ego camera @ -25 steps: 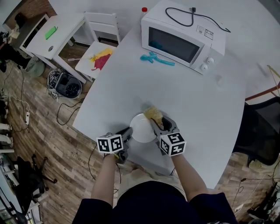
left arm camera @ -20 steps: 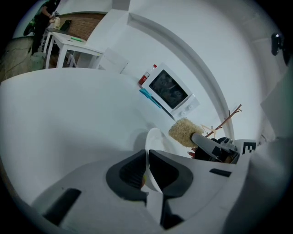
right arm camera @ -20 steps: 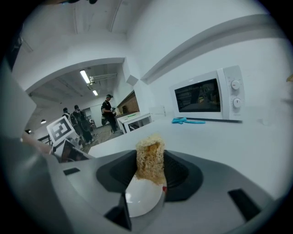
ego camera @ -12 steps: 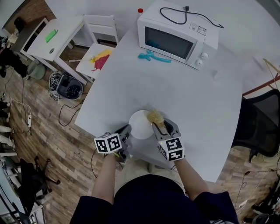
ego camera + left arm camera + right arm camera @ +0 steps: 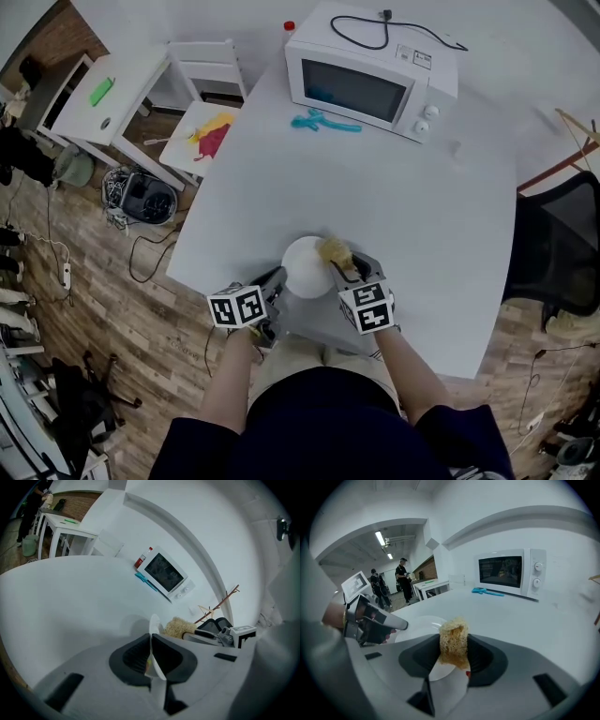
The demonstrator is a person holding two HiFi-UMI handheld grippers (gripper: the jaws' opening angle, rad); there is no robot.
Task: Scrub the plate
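A white plate (image 5: 308, 266) is held tilted just above the near part of the white table (image 5: 375, 187). My left gripper (image 5: 277, 283) is shut on the plate's near-left rim; in the left gripper view the plate (image 5: 154, 641) stands edge-on between the jaws. My right gripper (image 5: 339, 266) is shut on a tan scrubbing sponge (image 5: 333, 250), which rests against the plate's right edge. From the right gripper view the sponge (image 5: 453, 639) fills the jaws, with the plate (image 5: 423, 626) lying behind and left of it and the left gripper (image 5: 396, 626) clamped on its rim.
A white microwave (image 5: 370, 70) stands at the table's far side, a blue tool (image 5: 323, 123) in front of it. Left of the table are a white chair (image 5: 208, 127) and a small white table (image 5: 103, 84). Black chair (image 5: 553, 253) at right. People stand (image 5: 402, 578) far off.
The sponge has slid a little across the plate's right edge. The plate sits slightly higher in the left gripper's hold. The head camera has shifted, so the table appears further away.
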